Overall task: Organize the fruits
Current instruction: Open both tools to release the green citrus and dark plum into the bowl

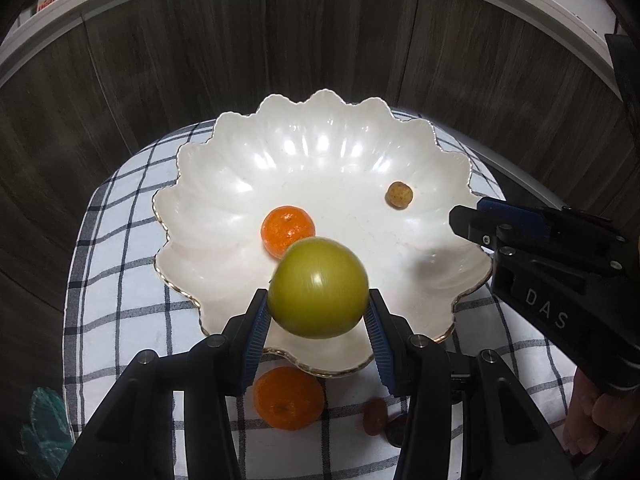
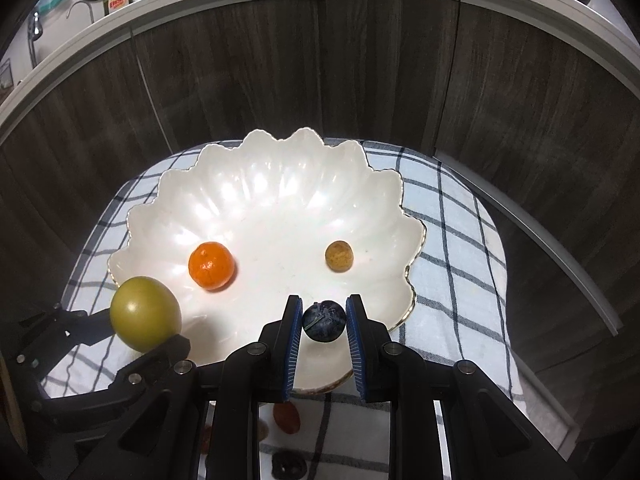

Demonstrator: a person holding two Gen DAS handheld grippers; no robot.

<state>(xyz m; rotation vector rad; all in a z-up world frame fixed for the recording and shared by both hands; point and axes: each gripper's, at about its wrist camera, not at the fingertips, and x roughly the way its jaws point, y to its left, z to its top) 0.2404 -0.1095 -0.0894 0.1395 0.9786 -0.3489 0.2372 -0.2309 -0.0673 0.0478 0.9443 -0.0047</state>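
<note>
A white scalloped bowl [image 1: 320, 152] [image 2: 280, 184] sits on a checked cloth. In it lie a tangerine [image 1: 287, 232] [image 2: 211, 265] and a small brown fruit [image 1: 399, 195] [image 2: 339, 256]. My left gripper [image 1: 318, 312] is shut on a green round fruit [image 1: 318, 287] [image 2: 145, 313] above the bowl's near rim. My right gripper [image 2: 324, 320] is shut on a dark purple plum [image 2: 324, 320] over the bowl's near edge; in the left wrist view it [image 1: 466, 218] reaches in from the right.
A second tangerine [image 1: 289, 398], a reddish-brown fruit [image 1: 375, 416] [image 2: 286, 418] and other small dark pieces [image 2: 289, 464] lie on the checked cloth [image 1: 120, 280] [image 2: 460, 260] near the bowl. Dark wood cabinet fronts [image 1: 320, 40] stand behind the cloth-covered surface.
</note>
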